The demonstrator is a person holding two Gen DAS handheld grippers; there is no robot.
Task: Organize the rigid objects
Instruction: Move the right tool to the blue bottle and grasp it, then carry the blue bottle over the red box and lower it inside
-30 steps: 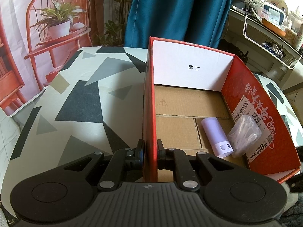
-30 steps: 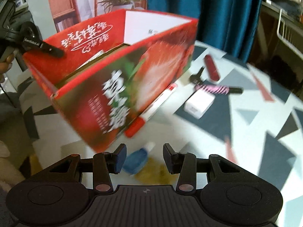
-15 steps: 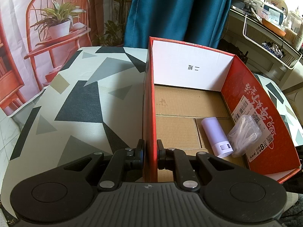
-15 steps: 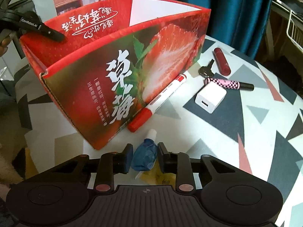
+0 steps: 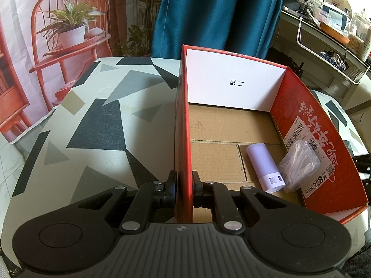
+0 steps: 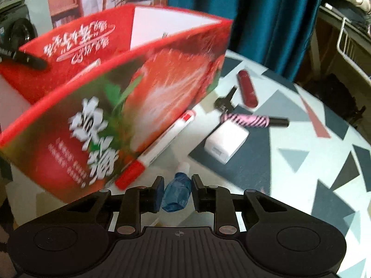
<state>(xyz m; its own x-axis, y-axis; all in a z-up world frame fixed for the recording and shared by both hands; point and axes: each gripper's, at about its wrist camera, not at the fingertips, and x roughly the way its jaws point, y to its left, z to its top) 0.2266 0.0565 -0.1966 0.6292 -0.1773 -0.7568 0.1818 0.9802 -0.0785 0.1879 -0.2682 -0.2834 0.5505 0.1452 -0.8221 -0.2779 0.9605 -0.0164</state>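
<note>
The left gripper (image 5: 184, 183) pinches the left wall of the red box (image 5: 320, 139) on the counter (image 5: 97, 125). Inside the box lie a lilac tube (image 5: 264, 166) and a clear bag (image 5: 299, 162). The right gripper (image 6: 176, 191) has just been closing; its fingers (image 6: 158, 193) now squeeze a small blue bottle (image 6: 176, 193) just beside the box, near a red marker (image 6: 157, 148).

Left wrist view sits close at the near wall of the open red cardboard strawberry box (image 5: 184, 115), looking steeply down into it. Right wrist view looks down from outside along the box's printed side (image 6: 143, 106) across the triangle-patterned tabletop (image 6: 301, 162). Both share the box.
</note>
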